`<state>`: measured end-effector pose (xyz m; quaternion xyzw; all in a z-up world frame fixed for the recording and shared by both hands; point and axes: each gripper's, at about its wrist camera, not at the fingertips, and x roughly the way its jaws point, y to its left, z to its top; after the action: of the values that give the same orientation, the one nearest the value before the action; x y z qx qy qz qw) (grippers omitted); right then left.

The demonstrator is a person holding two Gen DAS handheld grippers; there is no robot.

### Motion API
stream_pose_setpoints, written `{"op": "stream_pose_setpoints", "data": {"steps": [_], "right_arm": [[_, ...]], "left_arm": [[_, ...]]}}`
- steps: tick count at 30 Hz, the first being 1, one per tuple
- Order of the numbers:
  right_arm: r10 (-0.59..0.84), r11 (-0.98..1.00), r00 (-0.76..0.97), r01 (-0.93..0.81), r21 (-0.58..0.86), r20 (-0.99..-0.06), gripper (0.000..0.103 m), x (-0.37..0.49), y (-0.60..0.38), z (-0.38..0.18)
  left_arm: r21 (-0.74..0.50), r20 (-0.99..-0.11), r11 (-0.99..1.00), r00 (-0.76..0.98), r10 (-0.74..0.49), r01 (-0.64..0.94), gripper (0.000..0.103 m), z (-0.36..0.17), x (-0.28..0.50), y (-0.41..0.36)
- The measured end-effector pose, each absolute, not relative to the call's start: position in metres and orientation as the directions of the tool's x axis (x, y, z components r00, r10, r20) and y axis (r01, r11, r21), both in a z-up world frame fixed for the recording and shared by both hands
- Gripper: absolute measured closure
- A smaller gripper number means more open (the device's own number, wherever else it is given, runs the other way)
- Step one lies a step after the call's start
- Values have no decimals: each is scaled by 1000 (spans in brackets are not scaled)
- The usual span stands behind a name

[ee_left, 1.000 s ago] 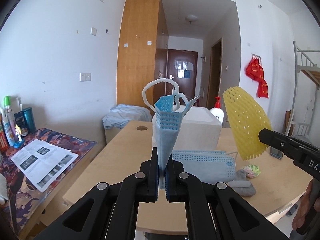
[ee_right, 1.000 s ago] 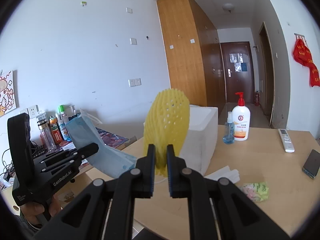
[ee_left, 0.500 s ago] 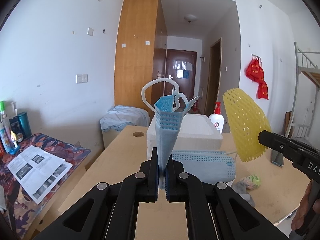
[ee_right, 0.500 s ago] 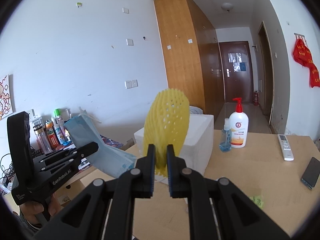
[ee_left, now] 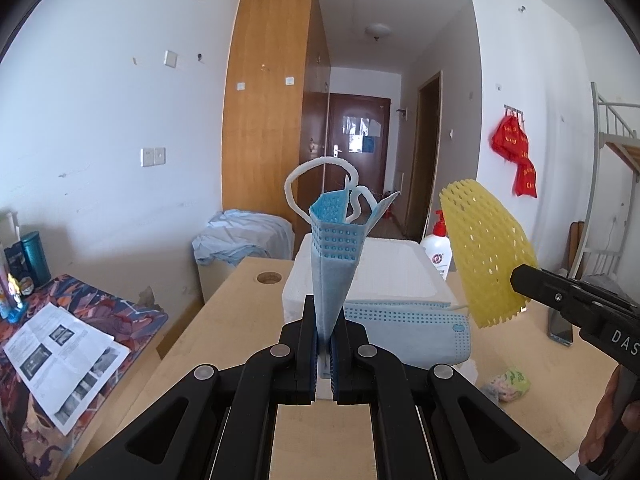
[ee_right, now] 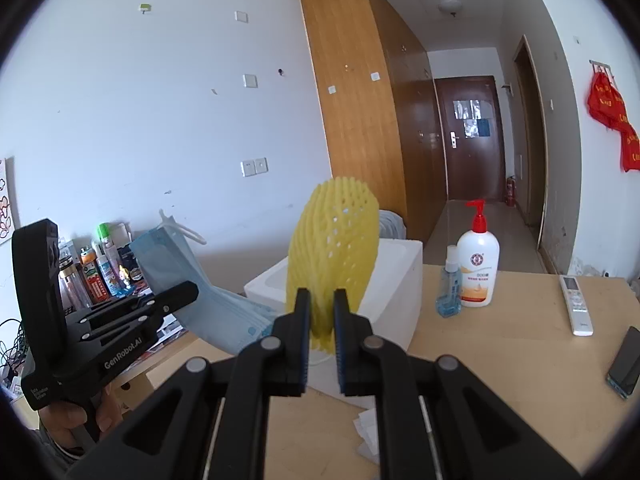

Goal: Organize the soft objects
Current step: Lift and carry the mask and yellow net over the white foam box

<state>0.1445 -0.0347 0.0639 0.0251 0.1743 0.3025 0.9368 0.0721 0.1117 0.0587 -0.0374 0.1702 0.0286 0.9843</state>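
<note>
Crowding foam box [ee_right: 394,280]: bottles [ee_right: 478,268], remote [ee_right: 576,306].

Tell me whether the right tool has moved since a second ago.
Yes. The right tool, shut on the yellow net, has moved toward the white box, which now looms larger and nearer in its view.

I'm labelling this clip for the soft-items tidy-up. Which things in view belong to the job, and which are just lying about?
Part of the job:
blue face mask, held by the left gripper
yellow foam fruit net, held by the right gripper
white foam box

Lying about:
lotion pump bottle
small blue spray bottle
remote control
phone
</note>
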Motion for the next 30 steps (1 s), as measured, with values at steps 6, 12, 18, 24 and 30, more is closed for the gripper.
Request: {"op": "stream_pose_setpoints", "data": {"steps": [6,12,18,24,30], "right_arm": [[569,820,757,-551,153,-323,89,158,-32,64],[557,828,763,-540,149,-327,89,170,-32,65],[551,832,764,-534,152,-336,89,182,-32,65],[547,835,766,-530,149,-339,89,192,-31,66],[545,837,774,-527,151,-323,89,196,-33,70]], "left_arm": [[-79,-339,995,940,37,-68,98,61,90,117],[-86,-340,994,940,38,-71,98,62,107,121],[-87,-345,994,938,32,-66,98,62,125,120],[-99,-347,993,937,27,-66,98,62,143,123],[-97,-321,993,947,26,-60,98,73,153,121]]}}
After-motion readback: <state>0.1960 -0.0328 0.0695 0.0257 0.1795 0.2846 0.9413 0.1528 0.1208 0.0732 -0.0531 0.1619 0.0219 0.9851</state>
